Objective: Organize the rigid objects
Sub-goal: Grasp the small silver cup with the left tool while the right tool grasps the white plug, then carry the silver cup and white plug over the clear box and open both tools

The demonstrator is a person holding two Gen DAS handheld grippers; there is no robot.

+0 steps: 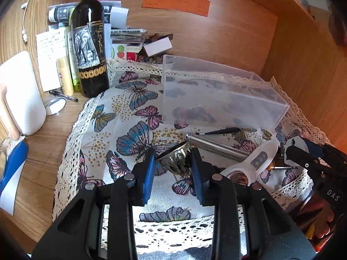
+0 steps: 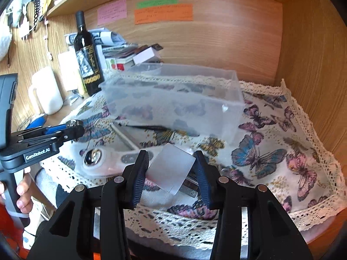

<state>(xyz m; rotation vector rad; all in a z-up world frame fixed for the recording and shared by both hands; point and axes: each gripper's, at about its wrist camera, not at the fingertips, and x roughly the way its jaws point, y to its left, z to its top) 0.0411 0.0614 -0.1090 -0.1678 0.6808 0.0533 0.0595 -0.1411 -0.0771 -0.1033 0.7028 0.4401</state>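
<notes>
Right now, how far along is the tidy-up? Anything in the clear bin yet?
Done: nothing visible; the clear plastic bin looks empty. In hand: the left claw grips a shiny metal cone-shaped piece, and the right claw holds a translucent frosted plastic card. Left: the steel cylinder, the thin black pen and the white oval-ended device lie on the butterfly cloth.

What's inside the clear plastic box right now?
The clear box looks empty: only the butterfly cloth shows through its floor and frosted walls. Both held items are outside it, the shiny funnel and the white card. The frosting could hide something small.
</notes>
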